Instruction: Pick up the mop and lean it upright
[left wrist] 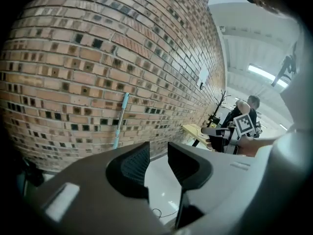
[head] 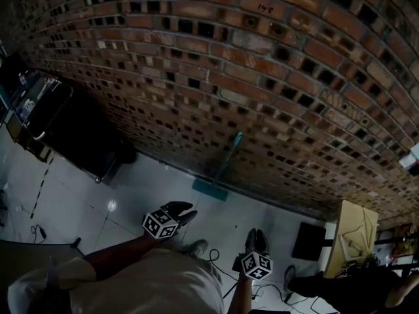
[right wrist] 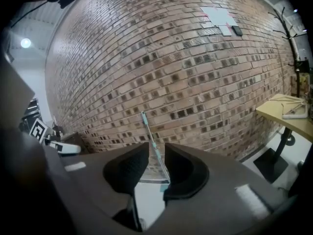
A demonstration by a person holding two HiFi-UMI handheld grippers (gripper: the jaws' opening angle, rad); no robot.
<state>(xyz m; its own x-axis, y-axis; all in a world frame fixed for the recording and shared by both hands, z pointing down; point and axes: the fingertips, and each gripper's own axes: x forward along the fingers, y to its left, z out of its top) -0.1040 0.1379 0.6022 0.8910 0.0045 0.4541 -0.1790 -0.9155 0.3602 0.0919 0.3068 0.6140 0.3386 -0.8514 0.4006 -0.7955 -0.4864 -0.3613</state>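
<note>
The mop (head: pixel 228 154) has a teal handle and a flat teal head (head: pixel 209 190). It stands tilted against the brick wall (head: pixel 262 64), with its head on the pale floor. My left gripper (head: pixel 186 212) hovers a short way in front of the head, open and empty. To its right and nearer to me, my right gripper (head: pixel 255 237) is also open and empty. In the left gripper view the mop handle (left wrist: pixel 121 119) rises left of the parted jaws (left wrist: pixel 159 153). The right gripper view shows the mop (right wrist: pixel 148 129) far off through the gap in my jaws (right wrist: pixel 156 153).
A black cabinet (head: pixel 85 136) stands against the wall at the left. At the right are a wooden table (head: pixel 357 234) and a black floor plate (head: pixel 308 241). Cables (head: pixel 216 257) lie on the floor by my shoe (head: pixel 196 246).
</note>
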